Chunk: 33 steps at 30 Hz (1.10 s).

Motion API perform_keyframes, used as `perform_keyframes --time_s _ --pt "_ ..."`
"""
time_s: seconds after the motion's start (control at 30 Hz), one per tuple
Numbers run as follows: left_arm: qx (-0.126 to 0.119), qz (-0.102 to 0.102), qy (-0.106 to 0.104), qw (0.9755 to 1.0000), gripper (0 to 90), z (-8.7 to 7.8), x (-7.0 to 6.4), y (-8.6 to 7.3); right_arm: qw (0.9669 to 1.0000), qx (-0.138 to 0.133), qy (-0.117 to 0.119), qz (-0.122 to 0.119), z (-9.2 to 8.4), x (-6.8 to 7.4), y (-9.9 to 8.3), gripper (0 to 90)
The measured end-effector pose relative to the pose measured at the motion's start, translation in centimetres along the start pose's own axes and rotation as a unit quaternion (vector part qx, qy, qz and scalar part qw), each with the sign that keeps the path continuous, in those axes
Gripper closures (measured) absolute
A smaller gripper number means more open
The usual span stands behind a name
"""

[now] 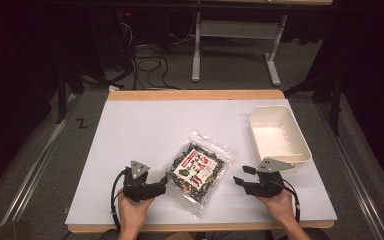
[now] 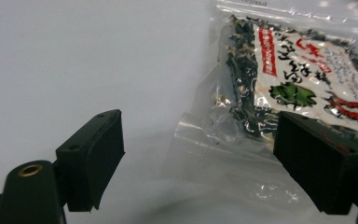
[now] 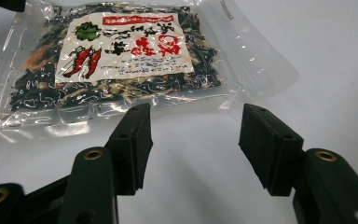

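Note:
A clear bag of dried vegetables (image 1: pixel 197 170) with a red and white label lies flat near the middle of the white table top (image 1: pixel 145 125). My left gripper (image 1: pixel 163 184) sits just left of the bag, its jaws open and pointing at it. In the left gripper view the left gripper (image 2: pixel 198 128) stands wide, and the clear edge of the bag (image 2: pixel 303 70) reaches in between the jaws without being pressed. My right gripper (image 1: pixel 242 175) rests just right of the bag. In the right gripper view the right gripper (image 3: pixel 196 119) is open and empty, just short of the bag (image 3: pixel 121 56).
An empty white tub (image 1: pixel 300 145) stands at the right side of the table, beyond the right gripper. A wooden rim (image 1: pixel 195 94) borders the far edge of the table. Cables and a desk frame (image 1: pixel 196 55) are on the floor behind.

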<state>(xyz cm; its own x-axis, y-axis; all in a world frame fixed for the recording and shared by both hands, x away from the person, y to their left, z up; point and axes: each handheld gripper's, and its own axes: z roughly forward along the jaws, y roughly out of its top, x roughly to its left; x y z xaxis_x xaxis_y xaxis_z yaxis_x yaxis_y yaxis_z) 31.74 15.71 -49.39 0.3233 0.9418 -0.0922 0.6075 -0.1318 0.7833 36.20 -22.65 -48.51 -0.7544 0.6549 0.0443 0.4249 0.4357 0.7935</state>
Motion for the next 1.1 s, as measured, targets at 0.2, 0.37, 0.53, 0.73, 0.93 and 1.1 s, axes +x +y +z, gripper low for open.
perform_keyframes --time_s 0.2,0.37,0.53,0.73,0.93,1.1 --pt "-0.001 0.011 -0.006 0.9999 17.0 -0.3 -0.8 -0.2 0.9995 -0.015 -0.006 0.026 0.2 -0.4 0.1 41.3" --pt "-0.004 0.010 -0.013 0.9999 16.9 -0.6 -0.9 0.0 0.9998 0.000 -0.013 0.016 0.7 -0.3 0.0 40.8" --pt "0.007 0.022 -0.016 0.9996 17.8 -0.4 -1.6 0.2 0.9995 -0.012 -0.022 0.017 0.2 -0.5 0.0 40.6" --pt "0.013 0.035 -0.019 0.9991 18.3 0.2 -2.3 0.5 0.9989 -0.017 -0.036 0.026 -0.2 -0.9 0.1 41.6" --pt "0.025 0.037 -0.017 0.9988 20.0 0.8 -2.2 0.7 0.9985 -0.017 -0.035 0.038 -0.3 -1.4 0.8 42.5" --pt "0.032 0.034 -0.014 0.9988 20.7 1.2 -1.9 0.9 0.9990 0.001 -0.023 0.038 0.2 -1.7 2.5 42.8"
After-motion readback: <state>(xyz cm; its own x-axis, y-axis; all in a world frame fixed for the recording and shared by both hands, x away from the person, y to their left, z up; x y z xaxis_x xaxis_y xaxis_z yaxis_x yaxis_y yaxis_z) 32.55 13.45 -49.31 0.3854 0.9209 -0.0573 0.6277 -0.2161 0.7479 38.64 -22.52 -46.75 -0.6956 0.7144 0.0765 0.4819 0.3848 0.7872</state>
